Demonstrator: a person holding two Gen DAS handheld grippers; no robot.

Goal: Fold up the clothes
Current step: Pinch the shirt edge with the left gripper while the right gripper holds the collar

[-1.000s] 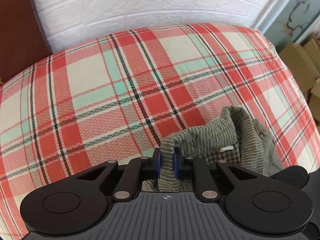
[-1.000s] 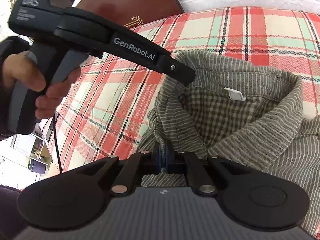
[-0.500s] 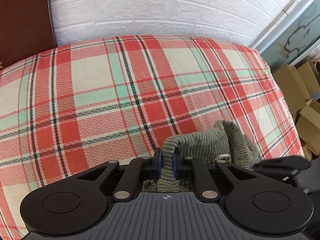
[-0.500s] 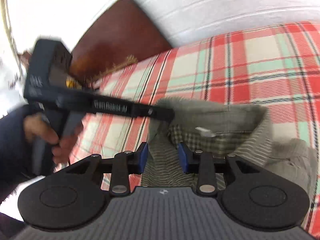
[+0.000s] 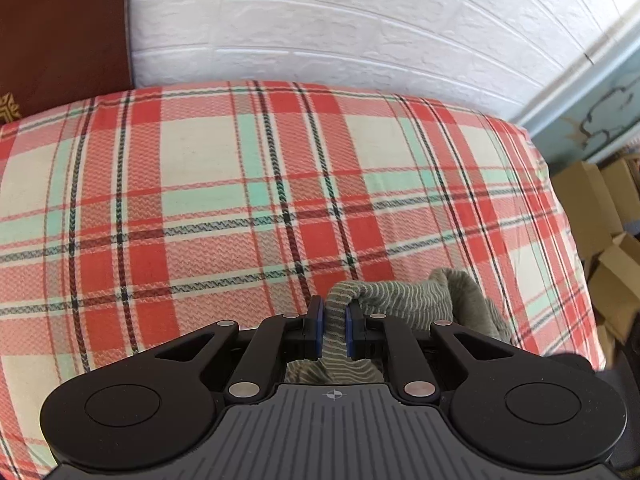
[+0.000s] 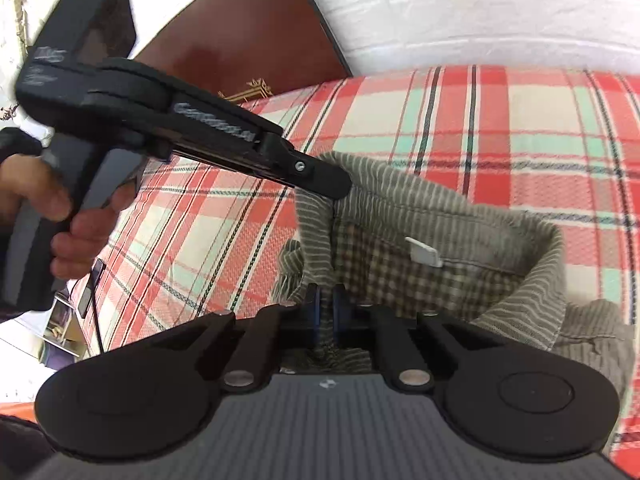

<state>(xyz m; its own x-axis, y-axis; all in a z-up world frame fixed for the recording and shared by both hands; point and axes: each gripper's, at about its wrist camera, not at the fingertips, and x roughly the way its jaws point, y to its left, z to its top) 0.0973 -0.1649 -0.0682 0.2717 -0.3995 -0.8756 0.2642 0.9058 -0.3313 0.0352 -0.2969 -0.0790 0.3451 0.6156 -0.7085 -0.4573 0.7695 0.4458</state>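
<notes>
My left gripper [image 5: 334,330] has its jaws pinching a bunched fold of the green striped shirt [image 5: 404,300], the cloth squeezed between the blue pads [image 5: 318,332] and rising in a hump just past them. From the left wrist view the rest of the shirt trails off to the right and lies low on the bed [image 5: 200,200], which is covered in a red, cream and mint plaid sheet and runs back to a white brick-pattern wall [image 5: 320,20]. A dark wooden headboard [image 5: 60,32] stands at the far left, and cardboard boxes [image 5: 596,208] sit beyond the bed's right edge. My right gripper [image 6: 325,310] has its jaws pressed nearly together on another strip of the same shirt [image 6: 460,208], close to the collar's front edge. From the right wrist view the collar stands open like a ring, showing the small-checked inner lining [image 6: 400,276] and a white label [image 6: 424,254] sewn at the back of the neck. My other tool, the left gripper [image 6: 332,184], reaches in from the upper left and grips the collar at its far left side, so both grips are on the collar, near one another but apart. My left hand [image 6: 56,216] wraps around that tool's handle. The shirt rests on the bed toward its near side.
</notes>
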